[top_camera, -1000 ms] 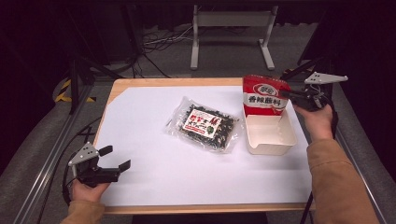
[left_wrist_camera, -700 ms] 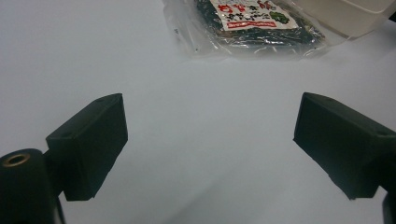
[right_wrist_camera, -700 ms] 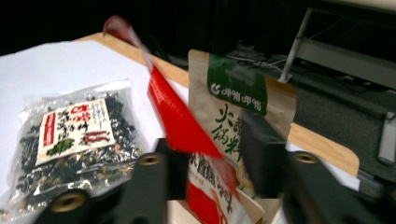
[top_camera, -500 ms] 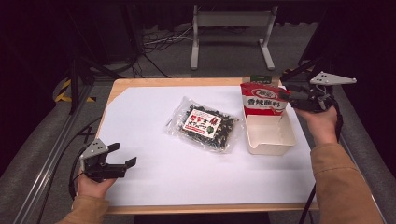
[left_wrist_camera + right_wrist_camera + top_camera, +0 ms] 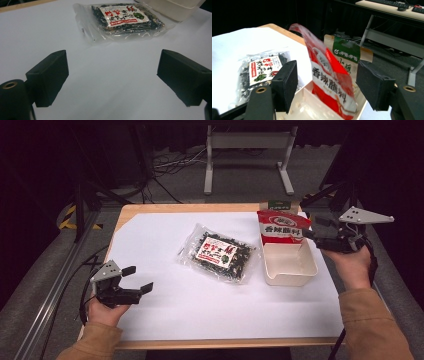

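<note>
A red snack packet (image 5: 282, 227) stands upright in the far end of a cream bin (image 5: 290, 269). My right gripper (image 5: 309, 231) is just to its right. In the right gripper view the red packet (image 5: 329, 80) leans between the jaws with a gap on each side; the jaws have just been opening and the pads do not press on it. A clear bag of dark dried food (image 5: 217, 254) lies flat mid-table. My left gripper (image 5: 140, 279) hovers open and empty near the front left, pointing at that bag (image 5: 125, 17).
A green-topped packet (image 5: 278, 206) stands behind the bin; in the right gripper view it (image 5: 344, 55) is just beyond the red one. White paper (image 5: 165, 235) covers the wooden table. A metal stand (image 5: 247, 150) and cables lie on the floor beyond.
The right gripper's jaws have opened off the red packet and the hand has drawn back to the right; the packet now rests in the bin. The left gripper has moved right, over the paper.
</note>
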The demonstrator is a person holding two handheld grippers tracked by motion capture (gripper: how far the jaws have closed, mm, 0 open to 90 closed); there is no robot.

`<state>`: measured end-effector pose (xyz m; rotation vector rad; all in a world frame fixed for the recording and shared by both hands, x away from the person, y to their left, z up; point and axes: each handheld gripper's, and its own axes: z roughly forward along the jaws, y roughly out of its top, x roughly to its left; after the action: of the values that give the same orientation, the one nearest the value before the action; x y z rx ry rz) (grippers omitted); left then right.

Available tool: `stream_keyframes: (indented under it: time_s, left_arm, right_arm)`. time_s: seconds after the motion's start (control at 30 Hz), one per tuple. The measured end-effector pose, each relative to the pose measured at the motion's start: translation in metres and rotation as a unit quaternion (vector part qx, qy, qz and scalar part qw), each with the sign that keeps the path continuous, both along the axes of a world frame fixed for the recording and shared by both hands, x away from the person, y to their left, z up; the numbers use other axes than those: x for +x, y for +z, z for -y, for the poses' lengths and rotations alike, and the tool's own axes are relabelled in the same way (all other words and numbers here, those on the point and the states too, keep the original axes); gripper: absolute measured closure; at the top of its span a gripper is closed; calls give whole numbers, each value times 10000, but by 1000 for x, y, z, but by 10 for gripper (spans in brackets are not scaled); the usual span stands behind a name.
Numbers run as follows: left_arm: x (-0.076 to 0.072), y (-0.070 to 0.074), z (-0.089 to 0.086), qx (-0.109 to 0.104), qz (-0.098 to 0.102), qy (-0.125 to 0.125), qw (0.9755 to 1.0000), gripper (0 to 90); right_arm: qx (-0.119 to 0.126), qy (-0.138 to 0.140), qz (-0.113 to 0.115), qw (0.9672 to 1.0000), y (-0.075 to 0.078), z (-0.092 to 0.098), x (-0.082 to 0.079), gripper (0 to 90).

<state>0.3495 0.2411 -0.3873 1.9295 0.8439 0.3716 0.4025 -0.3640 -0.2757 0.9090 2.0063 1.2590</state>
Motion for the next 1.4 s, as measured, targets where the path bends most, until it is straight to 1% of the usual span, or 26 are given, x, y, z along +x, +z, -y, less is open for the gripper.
stream_keyframes:
  time_s: [0.03,0.13,0.2,0.23,0.27,0.33,0.37,0.43,0.47,0.53,0.57,0.63,0.7,0.77,0.87,0.9,0.97,1.03,1.07,1.1,1.2,1.27,1.3,1.33,1.37,1.4]
  left_arm:
    - [1,2,1,-15,1,-14,10000,102]
    - [4,5,5,39,78,-48,10000,83]
    - [6,7,7,67,64,-76,9999,71]
    - [7,8,9,85,30,-93,9999,65]
    - [9,8,9,103,38,-112,9999,63]
    - [12,10,12,104,-29,-128,9999,61]
    - [12,10,12,104,-29,-128,9999,60]
    - [17,12,14,129,-131,-137,9997,58]
    - [18,12,15,139,-116,-120,9998,53]
    - [21,14,17,185,-156,-106,9997,52]
    - [23,15,18,174,-192,-107,9996,53]
    - [26,16,20,202,-199,-97,9996,55]
    - [31,18,21,223,-248,-92,9994,55]
    - [35,21,22,182,-300,-80,9994,54]
    - [44,25,26,287,-344,-94,9990,49]
    - [44,25,26,287,-344,-94,9990,46]
    - [53,27,29,251,-433,-99,9987,41]
    - [60,28,30,139,-515,-129,9985,39]
    - [60,28,30,139,-515,-129,9985,30]
    - [66,28,34,98,-577,-85,9982,17]
    - [73,27,38,168,-549,-52,9983,17]
    - [79,25,40,114,-655,-101,9977,31]
    - [79,25,40,114,-655,-101,9977,42]
    - [83,23,42,100,-812,-92,9966,51]
    - [86,21,43,92,-858,-100,9962,51]
    - [90,20,45,24,-929,-73,9956,51]
  right_arm:
    - [-27,-4,-14,10000,1,-1,-4,334]
    - [-4,26,15,10000,1,-3,-17,331]
    - [31,31,18,10000,0,-4,-25,330]
    - [57,19,13,10000,-1,-4,-29,330]
    - [63,20,12,10000,-2,-4,-33,329]
    - [49,22,16,10000,-5,-5,-40,329]
    - [49,22,16,10000,-5,-5,-40,329]
    - [76,66,-27,9999,-10,-8,-47,328]
    - [62,111,-34,9999,-13,-9,-50,327]
    - [23,128,-34,9999,-17,-12,-54,328]
    - [26,146,-40,9999,-20,-13,-55,327]
    - [69,183,-63,9998,-24,-14,-57,326]
    - [150,212,-79,9996,-28,-15,-60,325]
    - [208,234,-85,9995,-33,-15,-62,324]
    - [192,245,-119,9994,-38,-15,-62,318]
    - [142,249,-154,9995,-39,-16,-62,318]
    - [81,240,-160,9996,-41,-16,-63,317]
    - [86,256,-191,9995,-43,-16,-63,316]
    - [76,268,-191,9994,-44,-16,-63,315]
    - [71,268,-204,9994,-44,-16,-63,315]
    - [39,290,-230,9993,-46,-18,-63,317]
    - [-5,315,-250,9992,-47,-19,-63,320]
    - [-5,315,-250,9992,-47,-19,-63,320]
    - [-44,342,-230,9991,-47,-21,-62,321]
    - [-44,342,-230,9991,-47,-21,-62,321]
    - [-43,353,-220,9991,-47,-21,-62,322]
